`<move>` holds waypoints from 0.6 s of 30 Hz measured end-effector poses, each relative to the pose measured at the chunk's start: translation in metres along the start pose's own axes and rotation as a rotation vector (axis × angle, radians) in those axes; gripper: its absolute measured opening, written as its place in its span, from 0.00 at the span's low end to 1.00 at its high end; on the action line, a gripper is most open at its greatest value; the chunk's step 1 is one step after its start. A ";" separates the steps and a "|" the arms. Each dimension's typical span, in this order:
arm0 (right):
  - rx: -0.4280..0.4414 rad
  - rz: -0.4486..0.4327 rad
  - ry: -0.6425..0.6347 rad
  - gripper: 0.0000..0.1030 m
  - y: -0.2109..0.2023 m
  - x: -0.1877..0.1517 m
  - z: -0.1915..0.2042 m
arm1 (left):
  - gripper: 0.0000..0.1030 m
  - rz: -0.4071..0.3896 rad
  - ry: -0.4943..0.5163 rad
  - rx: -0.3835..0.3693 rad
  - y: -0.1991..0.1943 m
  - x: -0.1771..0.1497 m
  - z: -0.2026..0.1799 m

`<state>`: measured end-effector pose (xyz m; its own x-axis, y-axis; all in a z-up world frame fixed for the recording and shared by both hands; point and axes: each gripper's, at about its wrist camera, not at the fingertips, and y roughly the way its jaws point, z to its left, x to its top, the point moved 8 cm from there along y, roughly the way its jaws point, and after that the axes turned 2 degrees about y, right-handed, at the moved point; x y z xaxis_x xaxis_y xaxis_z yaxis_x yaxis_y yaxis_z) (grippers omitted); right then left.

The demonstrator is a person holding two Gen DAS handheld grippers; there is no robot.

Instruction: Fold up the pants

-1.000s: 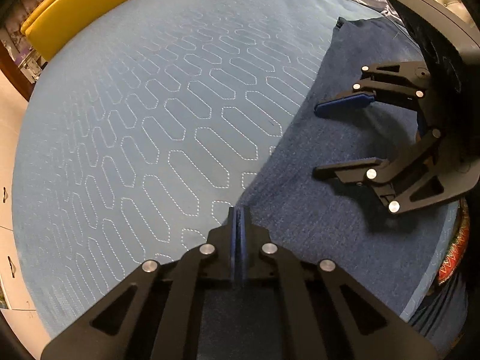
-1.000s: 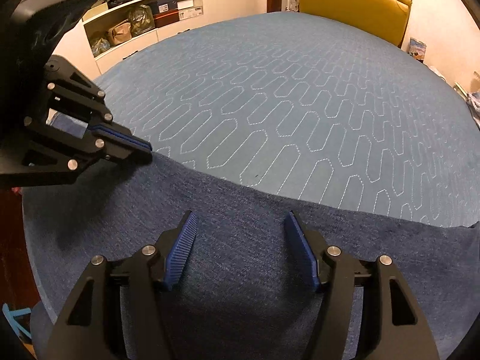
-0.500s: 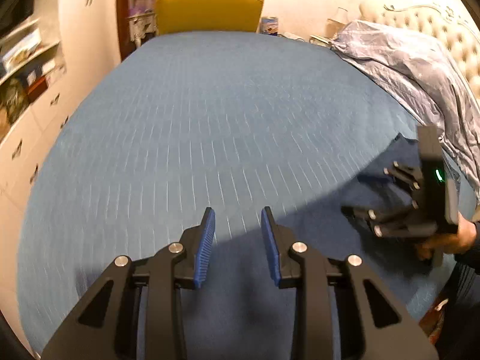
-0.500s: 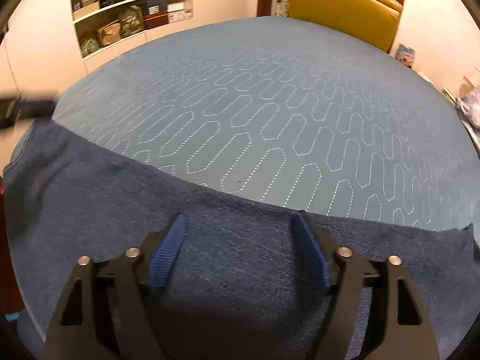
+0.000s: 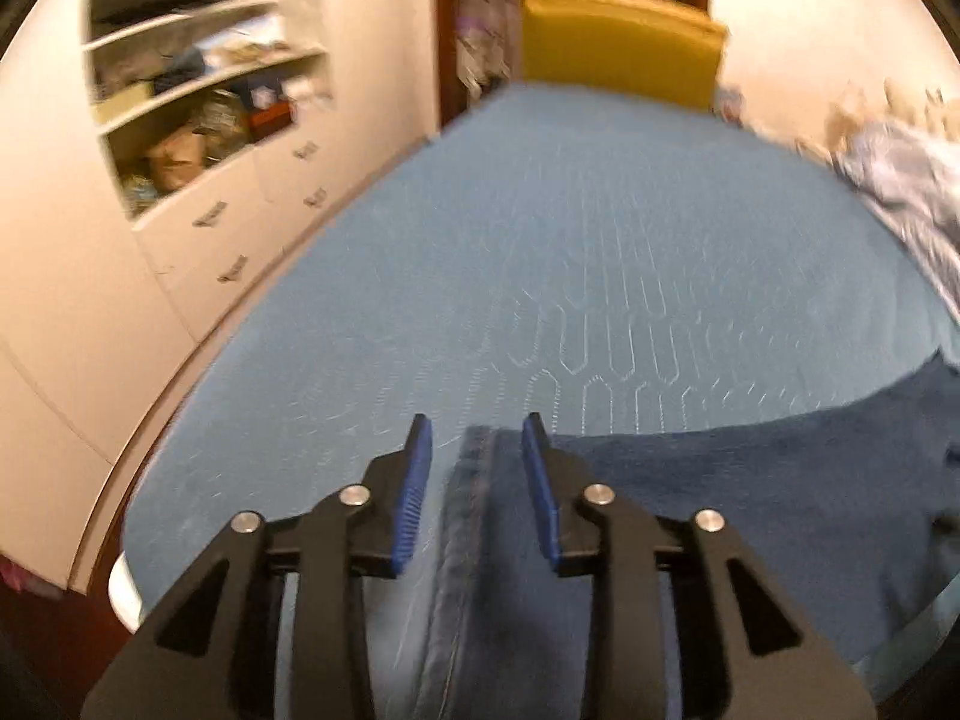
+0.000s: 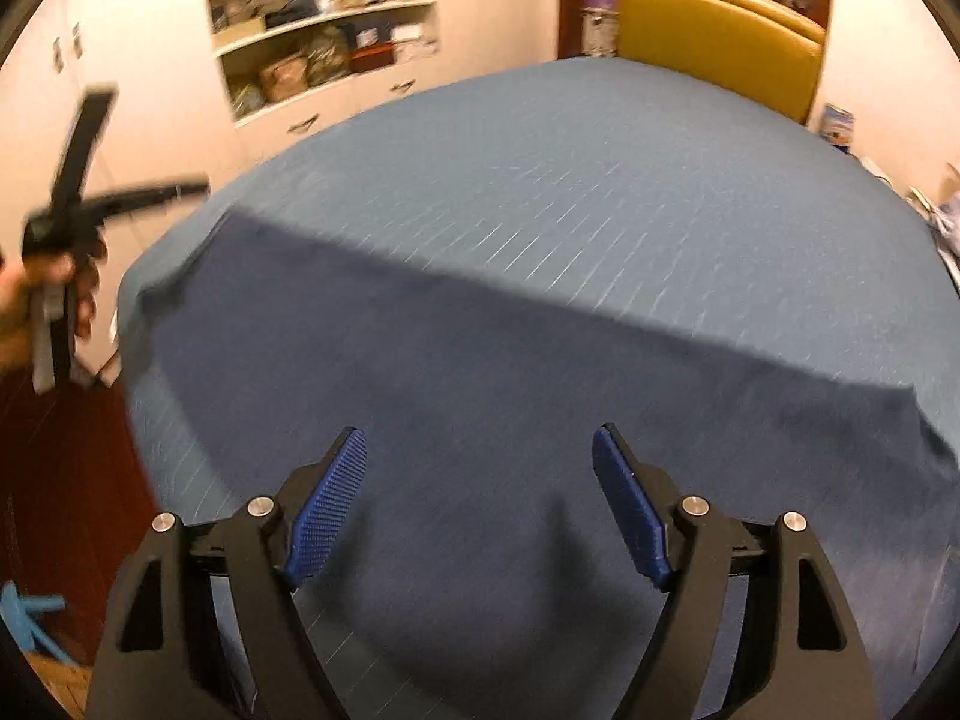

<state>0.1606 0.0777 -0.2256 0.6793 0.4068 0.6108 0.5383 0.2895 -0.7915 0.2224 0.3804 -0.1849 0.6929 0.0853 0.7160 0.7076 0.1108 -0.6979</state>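
Jaws of both grippers parted, empty; dark denim pants [image 6: 510,396] flat on bedspread [image 6: 570,168].

No text, label, brand or number can be read in either view; the boxes on the shelves [image 6: 336,54] are too blurred to make out.

The left hand-held gripper [image 5: 474,438] has let go — jaws parted now — and drawn back over the pants' [image 5: 690,498] hem edge.
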 end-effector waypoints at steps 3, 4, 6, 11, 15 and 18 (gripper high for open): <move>-0.110 0.040 -0.025 0.70 0.022 -0.012 -0.009 | 0.40 -0.034 -0.161 0.049 -0.033 -0.027 0.032; -0.134 0.058 -0.007 0.69 0.028 -0.016 -0.017 | 0.39 -0.025 -0.210 0.084 -0.041 -0.043 0.043; -0.084 0.070 0.070 0.72 0.038 -0.019 -0.031 | 0.34 -0.024 -0.286 0.087 -0.056 -0.067 0.056; -0.118 0.069 0.041 0.76 0.040 -0.017 -0.033 | 0.30 -0.023 -0.263 -0.017 -0.070 -0.094 0.038; -0.114 0.088 0.056 0.77 0.043 -0.011 -0.037 | 0.29 -0.016 -0.208 -0.111 -0.050 -0.083 0.006; -0.119 0.096 0.055 0.77 0.040 0.000 -0.032 | 0.20 0.059 -0.165 -0.005 -0.015 -0.085 0.017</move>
<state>0.1980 0.0614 -0.2564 0.7550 0.3783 0.5355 0.5229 0.1453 -0.8399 0.1505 0.3885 -0.2350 0.7018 0.2525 0.6662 0.6671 0.0954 -0.7389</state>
